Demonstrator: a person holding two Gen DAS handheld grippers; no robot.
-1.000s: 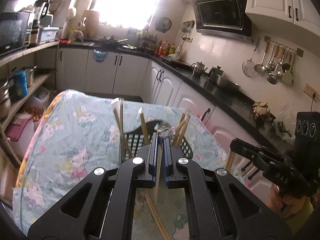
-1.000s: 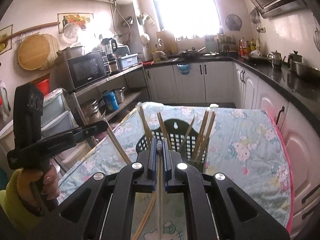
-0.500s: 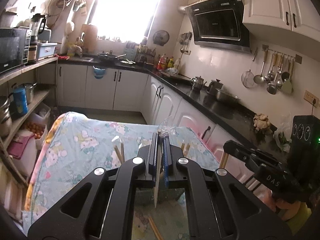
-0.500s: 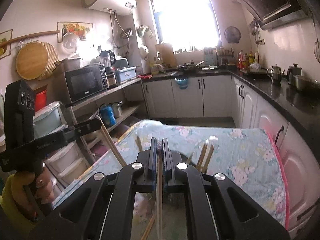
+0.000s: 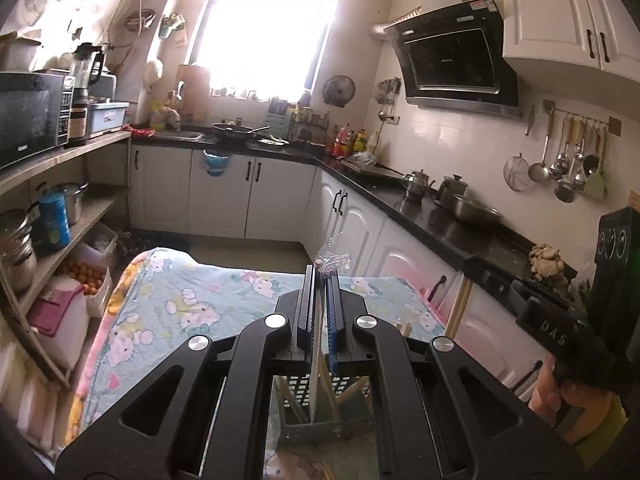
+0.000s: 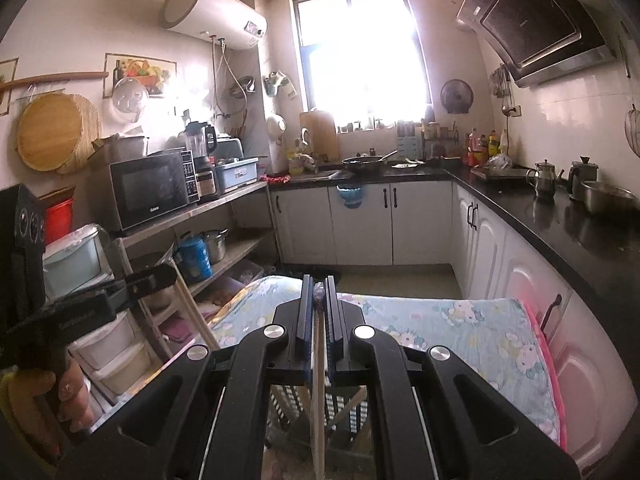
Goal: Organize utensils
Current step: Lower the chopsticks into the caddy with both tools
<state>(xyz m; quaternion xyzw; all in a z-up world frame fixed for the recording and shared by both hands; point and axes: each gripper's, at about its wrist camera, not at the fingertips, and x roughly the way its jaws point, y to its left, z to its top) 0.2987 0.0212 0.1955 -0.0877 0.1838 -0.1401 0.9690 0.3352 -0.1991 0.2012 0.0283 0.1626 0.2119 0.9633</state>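
**Op:** Between the jaws of my left gripper (image 5: 321, 280) I log one pale chopstick (image 5: 316, 364), clamped upright; its plastic-wrapped top pokes out just past the fingertips and the shaft runs down toward me.

**Obs:** And the right one?

**Op:** Same condition. My right gripper (image 6: 319, 284) is clenched on a second chopstick (image 6: 318, 396), also held lengthwise along the fingers, shaft hanging below the jaws.

**Obs:** Where is the holder relative to you?

**Op:** Directly beneath both grippers. The black slotted utensil basket (image 5: 298, 392) shows through the gap under my left fingers, and again under my right (image 6: 340, 404), with several other chopsticks leaning inside it. Whether either held tip is inside the basket, I cannot tell.

**Obs:** Surface?

**Op:** The basket stands on a table covered by a light blue cartoon-print cloth (image 5: 180, 300), which stretches ahead of both grippers.

**Obs:** Do the grippers see each other?

**Op:** Yes. From the left camera the right unit sits off to my right side, its chopstick angled down (image 5: 456, 308). From the right camera the left unit is off to the left, gripped by a hand (image 6: 68, 396).
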